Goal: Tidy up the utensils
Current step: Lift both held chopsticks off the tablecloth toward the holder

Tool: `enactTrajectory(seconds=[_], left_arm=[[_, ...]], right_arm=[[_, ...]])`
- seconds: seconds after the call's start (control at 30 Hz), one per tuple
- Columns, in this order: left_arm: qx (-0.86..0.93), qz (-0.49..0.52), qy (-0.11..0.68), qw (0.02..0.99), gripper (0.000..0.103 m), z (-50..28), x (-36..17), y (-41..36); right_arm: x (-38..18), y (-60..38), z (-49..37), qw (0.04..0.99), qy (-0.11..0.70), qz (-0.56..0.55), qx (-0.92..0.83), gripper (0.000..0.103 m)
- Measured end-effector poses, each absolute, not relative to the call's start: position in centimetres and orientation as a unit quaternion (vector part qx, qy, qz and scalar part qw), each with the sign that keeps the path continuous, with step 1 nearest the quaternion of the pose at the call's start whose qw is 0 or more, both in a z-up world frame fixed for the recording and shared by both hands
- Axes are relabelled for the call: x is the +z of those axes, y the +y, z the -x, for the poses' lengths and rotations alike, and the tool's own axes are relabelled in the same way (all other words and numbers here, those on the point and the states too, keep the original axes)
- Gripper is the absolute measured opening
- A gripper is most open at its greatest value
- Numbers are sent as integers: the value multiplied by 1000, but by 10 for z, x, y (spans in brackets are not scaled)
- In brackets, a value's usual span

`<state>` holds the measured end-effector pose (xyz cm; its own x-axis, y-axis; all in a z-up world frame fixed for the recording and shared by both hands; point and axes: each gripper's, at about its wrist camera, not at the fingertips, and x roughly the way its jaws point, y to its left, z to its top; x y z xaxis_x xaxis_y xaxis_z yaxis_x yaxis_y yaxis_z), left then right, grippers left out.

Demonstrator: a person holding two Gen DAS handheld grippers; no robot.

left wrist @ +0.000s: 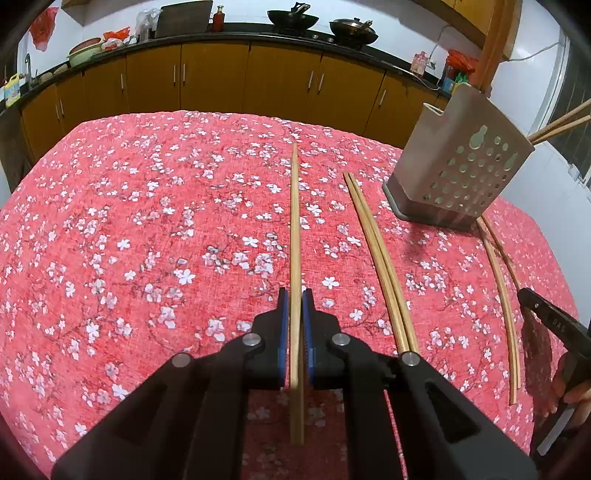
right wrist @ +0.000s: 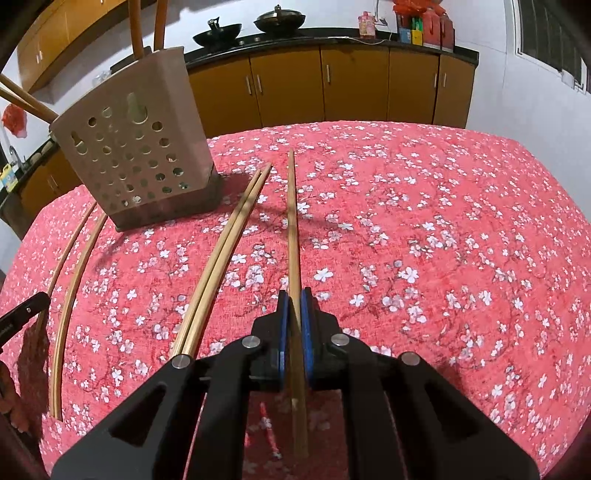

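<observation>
My left gripper (left wrist: 295,295) is shut on a wooden chopstick (left wrist: 294,221) that points forward over the table. My right gripper (right wrist: 294,295) is shut on another wooden chopstick (right wrist: 291,221), also pointing forward. A grey perforated utensil holder (left wrist: 461,162) stands at the far right in the left wrist view and at the far left in the right wrist view (right wrist: 136,147), with chopsticks sticking out of it. A pair of chopsticks (left wrist: 380,266) lies on the cloth beside my left gripper. Another pair (left wrist: 498,280) lies below the holder. The right wrist view shows a pair (right wrist: 221,254) and a further pair (right wrist: 74,266).
The table wears a red cloth with white blossoms (left wrist: 147,221). Yellow kitchen cabinets (left wrist: 214,77) and a dark counter with woks (left wrist: 291,16) run along the back. The other gripper's black tip shows at the right edge (left wrist: 546,314) and in the right wrist view (right wrist: 22,314).
</observation>
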<state>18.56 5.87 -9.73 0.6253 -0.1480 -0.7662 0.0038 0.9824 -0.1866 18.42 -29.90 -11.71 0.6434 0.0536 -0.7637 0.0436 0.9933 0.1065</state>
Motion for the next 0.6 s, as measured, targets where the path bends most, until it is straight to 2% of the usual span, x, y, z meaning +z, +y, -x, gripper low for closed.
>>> enactTrajectory(seconds=[0.6], left_arm=[[-41, 59, 433, 898, 10, -173, -95, 56]], right_arm=[[-117, -298, -178, 904, 424, -54, 6, 8]])
